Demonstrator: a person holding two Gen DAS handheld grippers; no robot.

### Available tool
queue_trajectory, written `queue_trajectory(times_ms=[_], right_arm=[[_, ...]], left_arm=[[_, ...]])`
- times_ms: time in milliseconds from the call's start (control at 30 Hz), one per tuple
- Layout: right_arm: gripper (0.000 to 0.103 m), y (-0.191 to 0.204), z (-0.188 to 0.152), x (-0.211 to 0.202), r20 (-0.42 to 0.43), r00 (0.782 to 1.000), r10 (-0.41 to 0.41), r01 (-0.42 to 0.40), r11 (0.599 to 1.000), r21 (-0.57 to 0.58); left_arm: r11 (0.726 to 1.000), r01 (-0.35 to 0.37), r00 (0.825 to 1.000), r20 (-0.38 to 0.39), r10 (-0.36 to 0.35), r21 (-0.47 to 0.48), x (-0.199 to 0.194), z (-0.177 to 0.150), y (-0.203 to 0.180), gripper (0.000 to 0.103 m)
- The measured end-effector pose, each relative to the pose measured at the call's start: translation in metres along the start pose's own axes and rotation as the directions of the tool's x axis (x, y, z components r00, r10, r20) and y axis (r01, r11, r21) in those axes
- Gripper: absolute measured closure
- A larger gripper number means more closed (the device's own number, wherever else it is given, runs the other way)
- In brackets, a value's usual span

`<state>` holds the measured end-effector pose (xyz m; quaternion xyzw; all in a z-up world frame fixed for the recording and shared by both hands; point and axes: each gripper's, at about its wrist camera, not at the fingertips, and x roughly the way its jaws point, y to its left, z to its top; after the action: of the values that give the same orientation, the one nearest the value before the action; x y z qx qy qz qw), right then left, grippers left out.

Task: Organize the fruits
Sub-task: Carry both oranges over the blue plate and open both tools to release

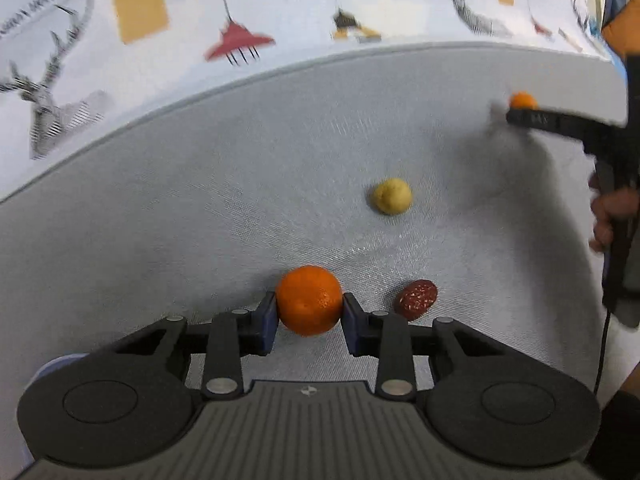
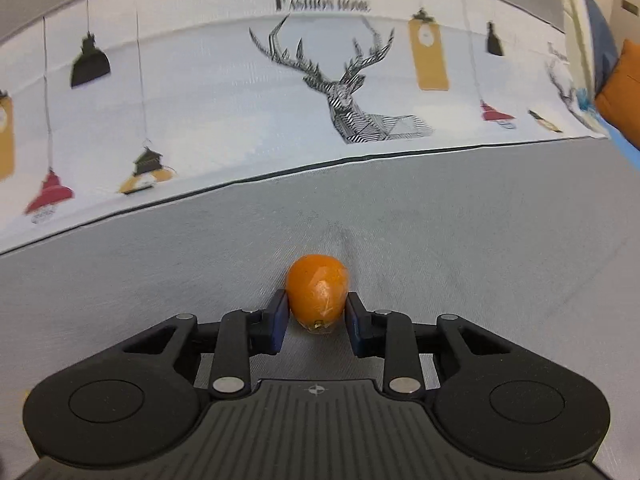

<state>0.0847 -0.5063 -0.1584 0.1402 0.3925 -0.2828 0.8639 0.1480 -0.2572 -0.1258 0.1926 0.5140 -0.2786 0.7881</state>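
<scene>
Left gripper (image 1: 309, 312) closed on an orange (image 1: 309, 300), blue pads (image 1: 269, 320) pressing both its sides, above grey cloth (image 1: 200, 208). Just right, a red date (image 1: 416, 299); farther, a yellow fruit (image 1: 391, 196). Far right, blurred right gripper (image 1: 520, 114) with a small orange fruit (image 1: 523, 101).

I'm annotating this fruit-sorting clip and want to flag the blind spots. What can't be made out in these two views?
- Left wrist view: the right gripper is motion-blurred, its fingers mostly hiding the small oval orange fruit.
- Left wrist view: the undersides of the round orange tangerine and dark red speckled date are hidden.
- Right wrist view: the round yellow fruit lies outside the frame.
- Both views: no sorting container is visible.
</scene>
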Motion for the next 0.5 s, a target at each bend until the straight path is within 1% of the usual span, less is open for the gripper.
queue_trajectory(times_ms=[67,133,233,333,500], right_arm=[[0.071,0.002,-0.008,-0.03,0.021,0.999,0.04,-0.04,0.999,0.004],[0.071,0.006,-0.019,-0.063,0.038,0.996,0.076,-0.076,0.997,-0.017],[0.071,0.016,-0.042,-0.116,0.037,0.989,0.141,-0.139,0.989,-0.045],[0.071,0.032,-0.063,-0.167,0.005,0.976,0.216,-0.215,0.975,-0.05],[0.071,0.073,-0.096,-0.24,-0.031,0.944,0.328,-0.329,0.941,-0.083]], left_arm=[[1.0,0.0,0.999,0.04,0.001,-0.02,-0.024,-0.012,0.003,0.066],[0.999,0.007,0.997,0.073,-0.004,-0.034,-0.048,-0.024,0.009,0.066],[0.999,0.007,0.994,0.108,-0.003,-0.038,-0.082,-0.045,0.01,0.066],[0.999,-0.004,0.992,0.129,0.011,-0.055,-0.118,-0.076,0.018,0.066],[0.992,-0.034,0.988,0.143,0.051,-0.123,-0.174,-0.127,0.039,0.066]])
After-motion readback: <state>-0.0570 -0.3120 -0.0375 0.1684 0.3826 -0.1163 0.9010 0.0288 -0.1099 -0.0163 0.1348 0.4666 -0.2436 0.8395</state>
